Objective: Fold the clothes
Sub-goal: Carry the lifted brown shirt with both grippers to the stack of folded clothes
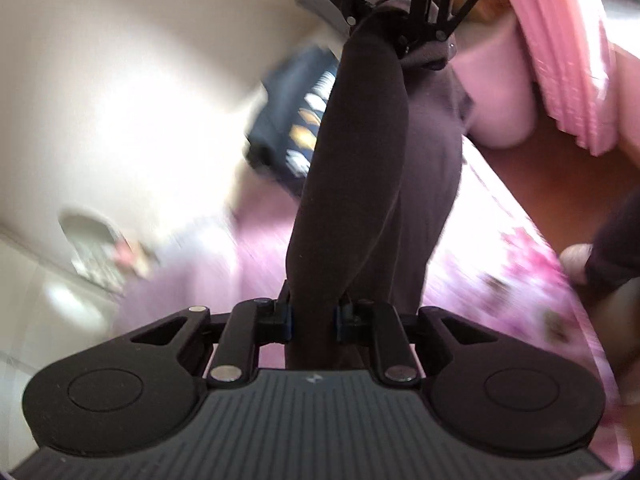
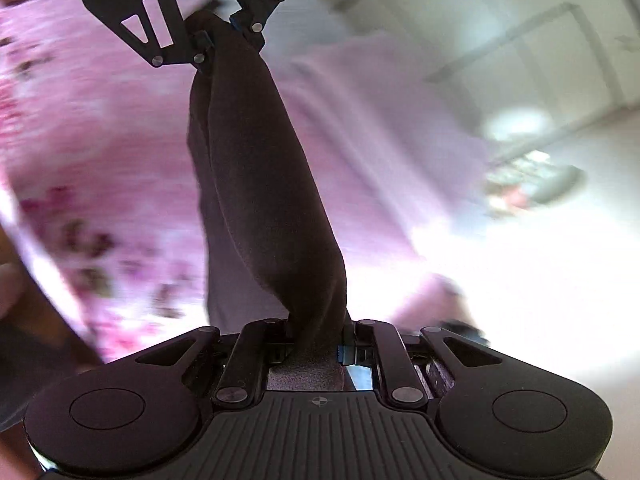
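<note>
Both the left gripper (image 1: 314, 320) and right gripper (image 2: 316, 340) are clamped on the dark garment (image 1: 356, 184), stretched above the pink bedspread (image 2: 120, 140); folding has barely begun.

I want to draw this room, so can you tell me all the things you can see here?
dark garment: one, brownish black, stretched in the air between both grippers
bedspread: one, pink with flowers, below the garment
navy garment: one, dark blue with white and orange print, lying behind the dark one
pillow: one, pale pink, at the bed's far end
curtain: one, pink, top right
left hand-held gripper: one, black, clamped on the dark garment
right hand-held gripper: one, black, clamped on its other end
</note>
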A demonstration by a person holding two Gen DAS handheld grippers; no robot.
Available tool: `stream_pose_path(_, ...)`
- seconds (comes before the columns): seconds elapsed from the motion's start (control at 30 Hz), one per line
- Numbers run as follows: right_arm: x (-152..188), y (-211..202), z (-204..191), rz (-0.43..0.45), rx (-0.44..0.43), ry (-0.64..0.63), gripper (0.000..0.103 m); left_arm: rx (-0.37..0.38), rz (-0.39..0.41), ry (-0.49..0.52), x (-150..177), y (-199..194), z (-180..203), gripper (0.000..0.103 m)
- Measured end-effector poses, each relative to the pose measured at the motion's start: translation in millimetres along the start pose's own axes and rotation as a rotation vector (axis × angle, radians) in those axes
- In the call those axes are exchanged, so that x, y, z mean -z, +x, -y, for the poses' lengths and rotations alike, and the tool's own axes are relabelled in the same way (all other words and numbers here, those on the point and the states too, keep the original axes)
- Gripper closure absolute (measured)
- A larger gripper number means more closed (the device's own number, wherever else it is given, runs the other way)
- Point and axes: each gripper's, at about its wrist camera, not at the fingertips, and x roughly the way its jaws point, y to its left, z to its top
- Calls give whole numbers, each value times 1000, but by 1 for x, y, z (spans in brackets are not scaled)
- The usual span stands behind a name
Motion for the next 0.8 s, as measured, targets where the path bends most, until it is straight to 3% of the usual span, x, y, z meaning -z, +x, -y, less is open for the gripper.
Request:
stream_pose_path(0.23, 78, 8, 155, 25, 260, 48, 91, -138, 109, 71, -121, 126, -97, 87)
stream_pose_path(0.43, 165, 62, 315, 74, 310, 23, 91, -175, 86, 5, -219, 271, -180, 87)
stream_pose_path(0.57, 207, 109, 408, 83, 356, -11, 91, -251, 84, -3, -265, 360, -217, 87)
stream_pose_path(0.67, 235, 145, 438, 92, 427, -35, 91, -256, 79, 2, -271, 415, -207, 88)
stream_pose_path(0.73, 255, 173, 425, 77, 434, -33, 90, -186, 48, 25, -257, 454, -171, 87)
stream_pose_path(0.8, 277, 206, 397, 42, 374, -33, 91, -113, 14, 51, -241, 494, -134, 87)
